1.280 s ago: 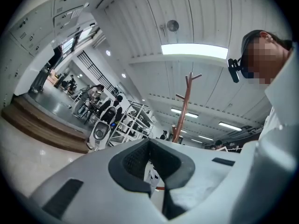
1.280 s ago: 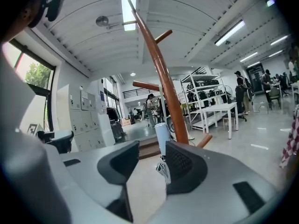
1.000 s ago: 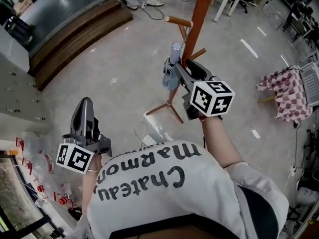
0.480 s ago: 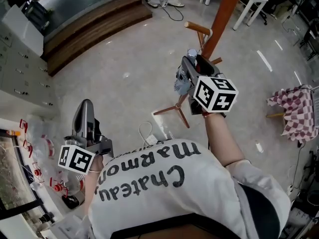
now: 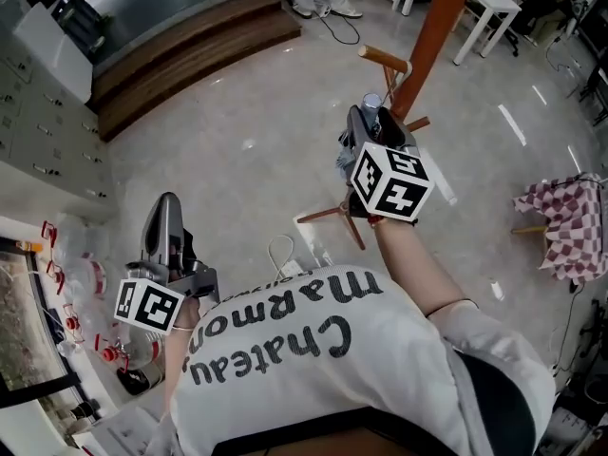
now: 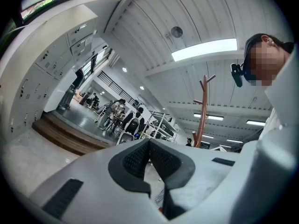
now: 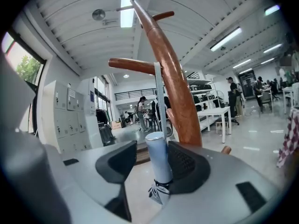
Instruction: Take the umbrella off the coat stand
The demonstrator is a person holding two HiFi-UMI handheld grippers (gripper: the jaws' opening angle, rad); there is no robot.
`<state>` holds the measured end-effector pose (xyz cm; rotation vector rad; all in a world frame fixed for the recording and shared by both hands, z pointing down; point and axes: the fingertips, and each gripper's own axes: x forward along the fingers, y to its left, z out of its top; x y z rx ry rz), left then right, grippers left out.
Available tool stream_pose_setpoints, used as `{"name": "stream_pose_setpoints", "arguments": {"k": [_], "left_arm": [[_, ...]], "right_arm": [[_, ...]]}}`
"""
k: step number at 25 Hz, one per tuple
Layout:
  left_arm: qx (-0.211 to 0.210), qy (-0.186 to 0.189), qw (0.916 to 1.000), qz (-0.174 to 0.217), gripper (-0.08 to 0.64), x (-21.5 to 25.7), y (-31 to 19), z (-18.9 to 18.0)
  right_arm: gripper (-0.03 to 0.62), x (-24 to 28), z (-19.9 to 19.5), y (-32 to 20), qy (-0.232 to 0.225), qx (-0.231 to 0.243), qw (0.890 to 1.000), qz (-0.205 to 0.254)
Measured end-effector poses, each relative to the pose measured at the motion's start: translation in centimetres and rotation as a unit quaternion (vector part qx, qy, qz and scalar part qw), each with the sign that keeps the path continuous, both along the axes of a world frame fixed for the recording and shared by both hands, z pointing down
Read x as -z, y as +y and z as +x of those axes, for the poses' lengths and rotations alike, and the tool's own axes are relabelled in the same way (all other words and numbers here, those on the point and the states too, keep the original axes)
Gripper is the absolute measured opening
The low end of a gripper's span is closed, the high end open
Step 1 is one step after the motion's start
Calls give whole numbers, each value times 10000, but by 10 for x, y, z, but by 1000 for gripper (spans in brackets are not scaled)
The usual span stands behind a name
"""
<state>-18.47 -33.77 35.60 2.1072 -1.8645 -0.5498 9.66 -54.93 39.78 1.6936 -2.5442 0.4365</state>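
Umbrella handle upright between right gripper jaws (just opened wide), ungripped.

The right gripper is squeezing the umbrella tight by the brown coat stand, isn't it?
Not squeezing. The right gripper has its jaws apart, and they have just been opening. The umbrella stands between them, with a gap beside the left pad. The right gripper view shows this. It is by the brown coat stand, as you said.
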Motion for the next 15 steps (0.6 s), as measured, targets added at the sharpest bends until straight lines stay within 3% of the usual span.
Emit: {"name": "stream_pose_setpoints", "arguments": {"k": [8,15], "left_arm": [[143,7,9999,25,21,2,9,-14],[164,34,9998,49,21,2,12,-25]], "right_arm": [[201,-10,3,-8,-224,-710,9970,-196],[201,-14,-1,-14,-182,-756,9969,-87]]}}
